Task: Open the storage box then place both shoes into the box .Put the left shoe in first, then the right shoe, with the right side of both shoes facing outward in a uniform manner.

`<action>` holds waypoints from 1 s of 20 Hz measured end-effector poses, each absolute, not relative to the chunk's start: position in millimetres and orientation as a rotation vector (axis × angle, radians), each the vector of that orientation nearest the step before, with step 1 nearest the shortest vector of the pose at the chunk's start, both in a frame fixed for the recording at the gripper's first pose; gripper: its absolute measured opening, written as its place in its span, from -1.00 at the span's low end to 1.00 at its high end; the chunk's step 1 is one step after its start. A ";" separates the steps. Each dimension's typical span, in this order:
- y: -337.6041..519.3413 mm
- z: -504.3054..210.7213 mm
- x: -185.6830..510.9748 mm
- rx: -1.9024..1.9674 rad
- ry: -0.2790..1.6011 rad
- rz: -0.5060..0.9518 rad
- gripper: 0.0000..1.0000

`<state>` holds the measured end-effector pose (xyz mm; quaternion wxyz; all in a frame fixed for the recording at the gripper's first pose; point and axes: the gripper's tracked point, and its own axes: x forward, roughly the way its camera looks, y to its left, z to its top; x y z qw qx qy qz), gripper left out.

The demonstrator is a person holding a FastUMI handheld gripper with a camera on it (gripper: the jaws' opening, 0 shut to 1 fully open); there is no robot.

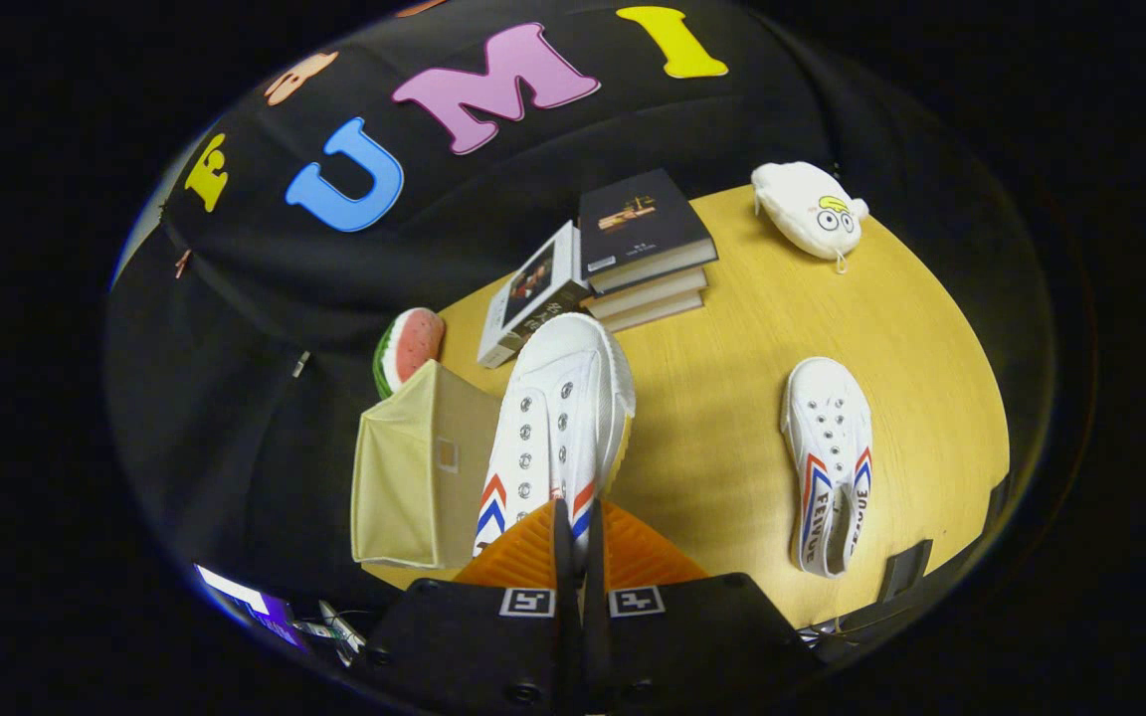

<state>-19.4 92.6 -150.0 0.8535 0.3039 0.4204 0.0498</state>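
Note:
My gripper is shut on a white canvas shoe with red and blue chevrons, and the orange fingers pinch it at its heel end. The shoe hangs above the table with its toe pointing away from me. Just to its left stands the beige fabric storage box; I see its side wall, and its opening is hidden from here. A second matching white shoe lies flat on the wooden table, off to the right of the fingers, toe pointing away.
Beyond the held shoe is a stack of books with another book leaning beside it. A watermelon-slice toy sits behind the box. A white plush pouch lies at the far right of the table.

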 end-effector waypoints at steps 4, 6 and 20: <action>147.3 -112.7 2.0 0.612 0.855 0.190 -0.90; 189.5 -110.3 13.1 0.608 0.875 0.243 -0.90; 359.4 -158.6 37.1 0.684 1.091 0.336 -0.90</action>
